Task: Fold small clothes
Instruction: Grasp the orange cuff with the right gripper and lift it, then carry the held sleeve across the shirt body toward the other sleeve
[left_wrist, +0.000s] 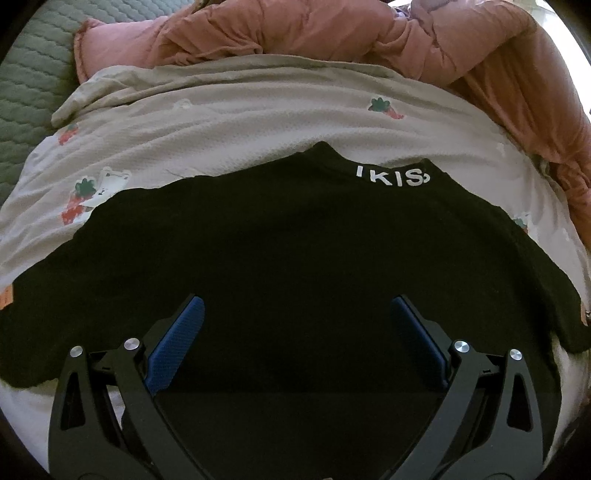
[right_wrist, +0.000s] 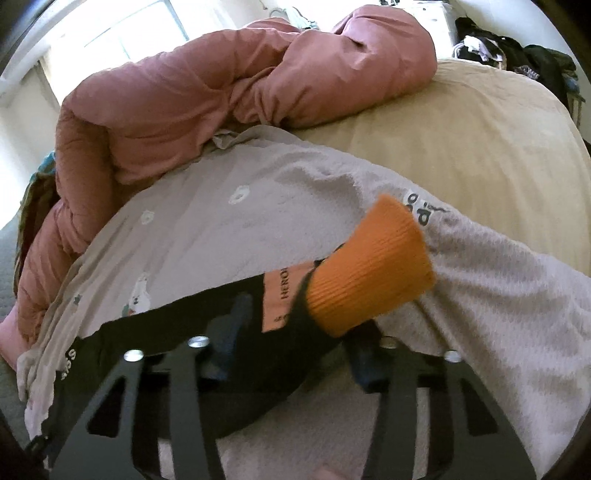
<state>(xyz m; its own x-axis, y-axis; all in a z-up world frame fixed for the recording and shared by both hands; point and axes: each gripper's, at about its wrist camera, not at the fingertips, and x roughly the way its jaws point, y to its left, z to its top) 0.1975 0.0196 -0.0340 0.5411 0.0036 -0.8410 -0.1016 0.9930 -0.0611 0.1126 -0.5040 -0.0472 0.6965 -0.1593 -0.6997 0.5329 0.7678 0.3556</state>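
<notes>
1. A black top (left_wrist: 295, 258) is lying spread flat on a pale grey blanket (left_wrist: 229, 125), its collar, printed with white letters (left_wrist: 393, 180), pointing to the far side in the left wrist view.
2. One sleeve of that top is ending in an orange ribbed cuff (right_wrist: 373, 269), with an orange label (right_wrist: 282, 299) just beside it on the black cloth.
3. The right gripper (right_wrist: 295, 354) is clamping on the black sleeve just behind the cuff: the sleeve is bunching between its blue pads (right_wrist: 227, 350), and the cuff is sticking out past the fingers toward the far right.
4. The left gripper (left_wrist: 295, 332) is hanging above the near part of the top with its blue pads (left_wrist: 177, 347) standing wide apart and nothing gripped between them; whether the tips are touching the cloth cannot be told.
5. The blanket, dotted with small strawberry and bear prints (left_wrist: 386, 108), is covering the bed under the garment.
6. A rumpled pink duvet (right_wrist: 207, 96) is piling up along the blanket's far edge.
7. A beige sheet (right_wrist: 461, 147) is showing at the far right, and a green quilted cover (left_wrist: 33, 85) at the far left.
</notes>
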